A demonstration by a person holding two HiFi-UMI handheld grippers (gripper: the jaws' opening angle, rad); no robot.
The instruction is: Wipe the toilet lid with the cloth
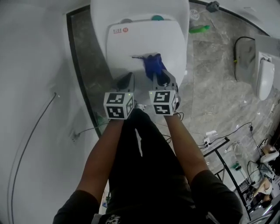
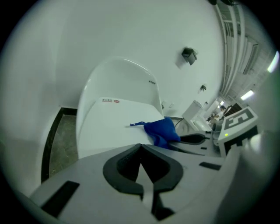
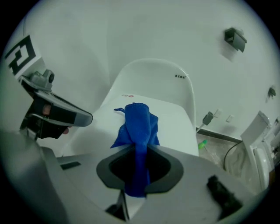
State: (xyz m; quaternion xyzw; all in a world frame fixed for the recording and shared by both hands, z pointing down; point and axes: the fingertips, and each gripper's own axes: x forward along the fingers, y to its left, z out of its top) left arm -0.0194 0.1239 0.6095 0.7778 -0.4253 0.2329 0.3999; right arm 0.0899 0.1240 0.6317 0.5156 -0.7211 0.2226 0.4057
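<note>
The white toilet lid [image 1: 144, 43] is down, under both grippers. A blue cloth [image 1: 153, 64] [image 3: 138, 131] [image 2: 162, 130] is pinched between the jaws of my right gripper [image 1: 158, 75] [image 3: 139, 151], which is shut on it; the cloth's free end lies bunched on the lid's front half. My left gripper [image 1: 127, 78] [image 2: 141, 146] hovers just left of it over the lid's front left, jaws shut and holding nothing. Both point steeply down at the lid.
The white cistern [image 1: 140, 8] rises behind the lid, against a white wall [image 1: 35, 65]. A green bottle [image 1: 199, 29] lies on the grey marble floor [image 1: 214, 87] to the right. A second white fixture [image 1: 264, 74] stands far right. Cables and a metal frame [image 1: 223, 148] lie at right.
</note>
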